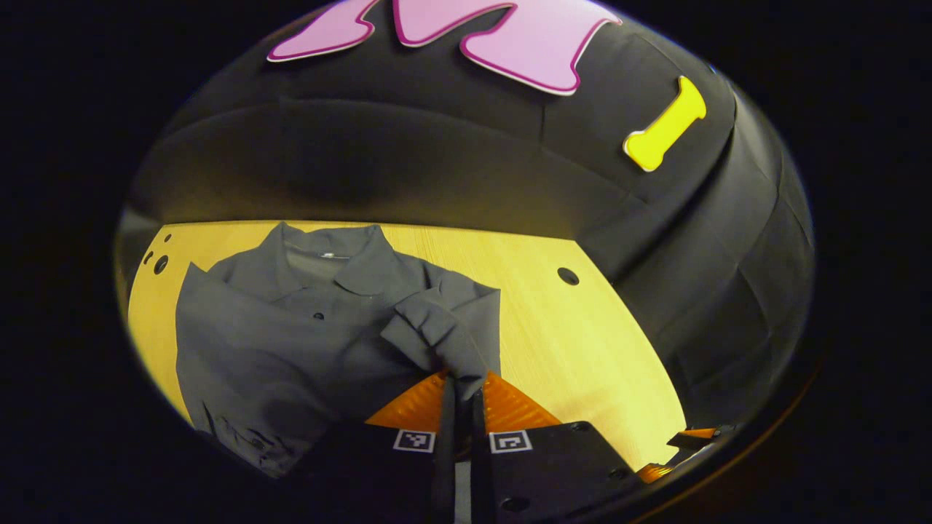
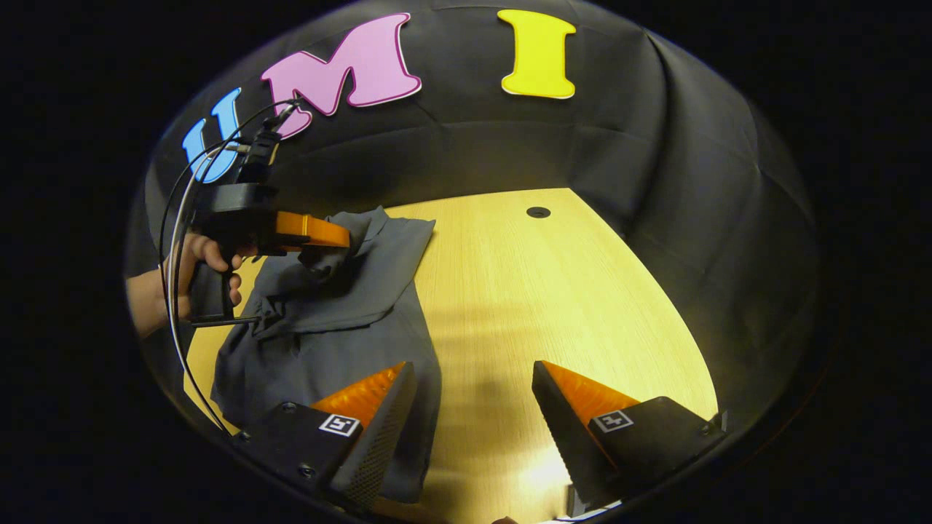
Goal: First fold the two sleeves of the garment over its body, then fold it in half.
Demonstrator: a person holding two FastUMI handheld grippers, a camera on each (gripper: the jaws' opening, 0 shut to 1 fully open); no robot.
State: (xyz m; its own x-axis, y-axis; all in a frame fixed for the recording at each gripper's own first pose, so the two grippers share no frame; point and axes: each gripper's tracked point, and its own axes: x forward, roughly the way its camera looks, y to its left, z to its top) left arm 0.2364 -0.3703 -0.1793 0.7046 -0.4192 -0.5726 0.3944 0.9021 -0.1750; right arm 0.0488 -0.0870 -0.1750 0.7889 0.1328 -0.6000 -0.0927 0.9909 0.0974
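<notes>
Left gripper view: the left gripper is clenched on a sleeve lying over the grey garment, whose collar points toward the booth wall (long axis running away across the table).

Right gripper view: the right gripper hangs released just beside the garment's hem edge.

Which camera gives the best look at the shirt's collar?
The left gripper view: the collar faces the camera, open and flat at the far end of the gray shirt. In the right gripper view the shirt lies sideways, and the left gripper, holding a sleeve, covers part of the collar area.
</notes>
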